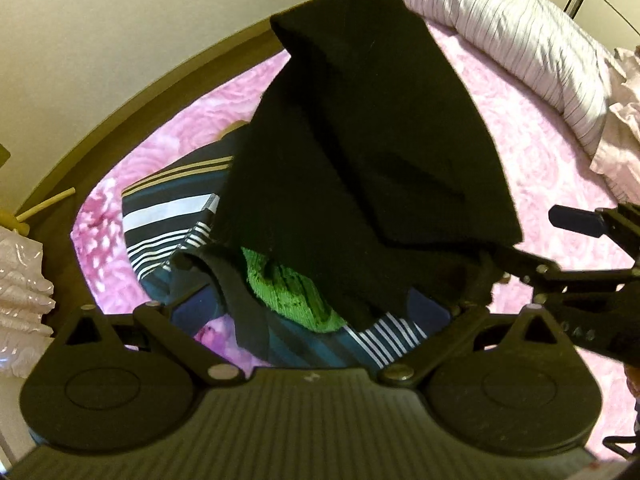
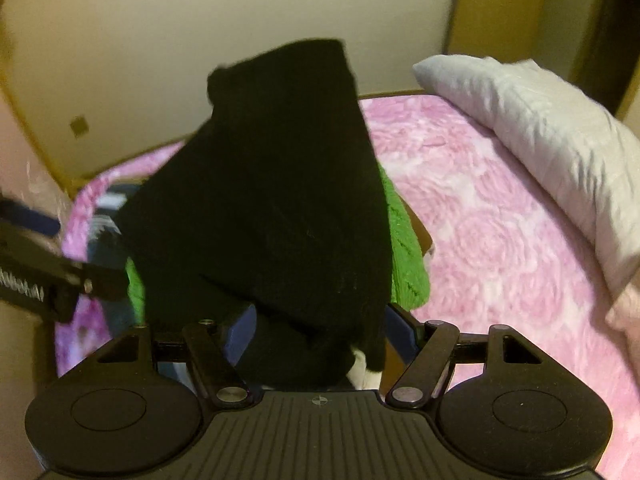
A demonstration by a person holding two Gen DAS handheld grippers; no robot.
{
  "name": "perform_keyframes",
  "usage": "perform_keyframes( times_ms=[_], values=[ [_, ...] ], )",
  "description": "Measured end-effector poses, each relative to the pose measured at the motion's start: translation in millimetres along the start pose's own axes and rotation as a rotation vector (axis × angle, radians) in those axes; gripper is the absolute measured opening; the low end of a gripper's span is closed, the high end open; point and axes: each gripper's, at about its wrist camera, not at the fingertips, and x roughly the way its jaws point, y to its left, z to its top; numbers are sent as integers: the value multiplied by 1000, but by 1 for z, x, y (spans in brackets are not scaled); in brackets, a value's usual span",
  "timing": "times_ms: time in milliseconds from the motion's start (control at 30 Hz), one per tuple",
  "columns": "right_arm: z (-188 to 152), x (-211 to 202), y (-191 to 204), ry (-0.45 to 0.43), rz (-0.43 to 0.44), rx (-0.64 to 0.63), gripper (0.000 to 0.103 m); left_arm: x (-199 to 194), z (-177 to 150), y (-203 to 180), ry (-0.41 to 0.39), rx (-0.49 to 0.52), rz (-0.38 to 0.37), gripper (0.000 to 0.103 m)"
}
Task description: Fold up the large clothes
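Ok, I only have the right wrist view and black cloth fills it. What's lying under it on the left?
Observer: A striped garment, dark with white and tan bands, lies on the pink bedspread, partly under the black garment.
Operator: Can you see my right gripper from outside?
Observer: Yes. The right gripper shows at the left wrist view's right edge, jaws apart, one finger at the black garment's corner.
Operator: Anything beside the bed over there?
Observer: A pale wooden stick, off the bedspread's left edge.
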Motion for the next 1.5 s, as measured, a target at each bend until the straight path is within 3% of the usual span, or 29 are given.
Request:
perform_keyframes(
  times_ms=[100, 167, 300, 367, 600, 767, 900, 1100, 1333, 1400, 1467, 1500],
  values=[
    [-5, 19, 9, 8, -39, -94, 67, 12, 5, 2, 9, 6, -2, 100],
    [-8, 28, 12, -2, -44, -125, 60, 19, 9, 5, 13, 9, 0, 100],
    [-5, 31, 9, -30, -3, -118, 23, 24, 14, 11, 13, 3, 1, 97],
    [-1, 19, 1, -76, 21, -71, 18, 20, 17, 14, -1, -3, 4, 96],
    [22, -69, -36, -305, 148, 179, 8, -19, 27, 20, -90, 8, -3, 94],
    [30, -135, -58, -462, 195, 365, 2, -65, 31, 16, -181, 13, -25, 94],
    [19, -198, -64, -584, 175, 417, 1, -111, 24, 3, -267, 51, -68, 94],
    [-14, -313, -81, -761, 58, 482, 1, -176, -5, -39, -366, 149, -173, 94],
    [-122, -464, -109, -901, -233, 610, 2, -233, -60, -132, -408, 320, -350, 94],
    [-147, -495, -116, -859, -333, 638, 6, -245, -80, -162, -406, 376, -405, 94],
    [-167, -518, -122, -657, -463, 608, 30, -255, -104, -196, -397, 435, -454, 94],
    [-181, -527, -123, -604, -532, 612, 47, -260, -117, -211, -390, 459, -472, 94]
  ],
)
